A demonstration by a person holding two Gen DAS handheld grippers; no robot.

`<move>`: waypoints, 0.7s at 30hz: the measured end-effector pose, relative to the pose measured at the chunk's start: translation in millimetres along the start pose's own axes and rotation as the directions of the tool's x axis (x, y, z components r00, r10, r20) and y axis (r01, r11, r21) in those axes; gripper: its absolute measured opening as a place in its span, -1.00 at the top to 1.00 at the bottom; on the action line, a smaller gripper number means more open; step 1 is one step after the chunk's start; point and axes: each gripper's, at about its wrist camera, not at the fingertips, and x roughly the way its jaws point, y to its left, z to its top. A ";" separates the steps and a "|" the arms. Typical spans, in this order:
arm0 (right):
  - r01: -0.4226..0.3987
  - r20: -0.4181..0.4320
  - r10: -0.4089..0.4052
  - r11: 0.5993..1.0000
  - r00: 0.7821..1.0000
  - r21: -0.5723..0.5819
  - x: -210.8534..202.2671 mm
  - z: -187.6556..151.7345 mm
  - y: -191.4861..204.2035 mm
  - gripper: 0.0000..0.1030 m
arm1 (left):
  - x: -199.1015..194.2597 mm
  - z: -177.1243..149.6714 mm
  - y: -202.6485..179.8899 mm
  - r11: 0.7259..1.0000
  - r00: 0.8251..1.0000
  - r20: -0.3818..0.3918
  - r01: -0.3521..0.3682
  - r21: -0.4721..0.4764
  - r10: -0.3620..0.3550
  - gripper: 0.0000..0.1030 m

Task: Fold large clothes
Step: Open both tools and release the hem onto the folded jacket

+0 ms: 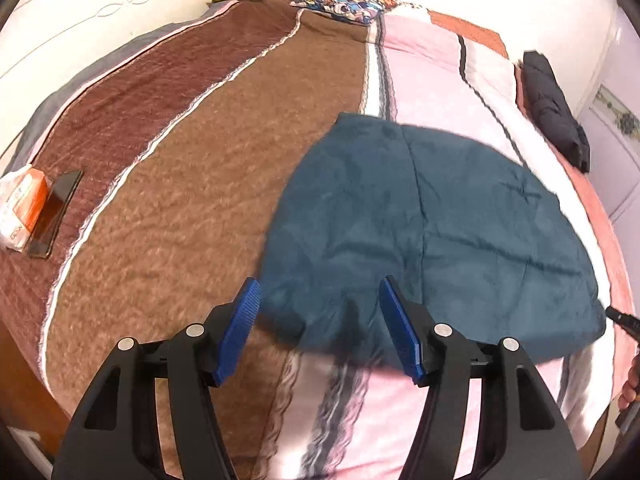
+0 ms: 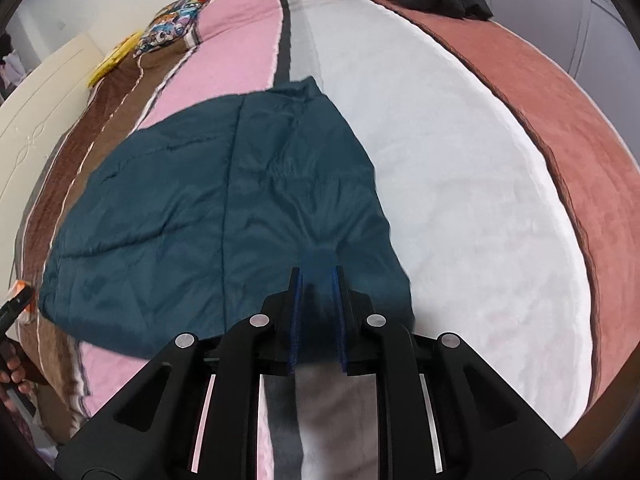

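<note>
Our right claw (image 2: 316, 300) pinched the near hem of the teal padded garment (image 2: 224, 208) lying on the bed (image 2: 460, 200); our left claw (image 1: 318, 308) hung released, seemingly above the hem, needing a matching grip before lifting evenly.

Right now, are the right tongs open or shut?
Shut on the teal garment. The right tongs have their blue pads close together, with a bunch of its near edge pinched between them.

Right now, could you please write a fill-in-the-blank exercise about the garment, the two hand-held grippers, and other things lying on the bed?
1. The teal garment lies on a ____ bedspread.
2. The right hand-held gripper is ____ on the garment's near edge.
3. The left hand-held gripper has its jaws ____.
4. The phone lies beside an ____ packet.

Missing words: striped; shut; open; orange
</note>
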 end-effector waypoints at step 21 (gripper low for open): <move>-0.033 -0.048 0.034 0.999 0.998 0.024 -31.5 -64.2 10.7 0.41 | -18.1 -55.9 -7.1 0.999 0.995 -0.100 0.026 -0.040 -0.030 -0.26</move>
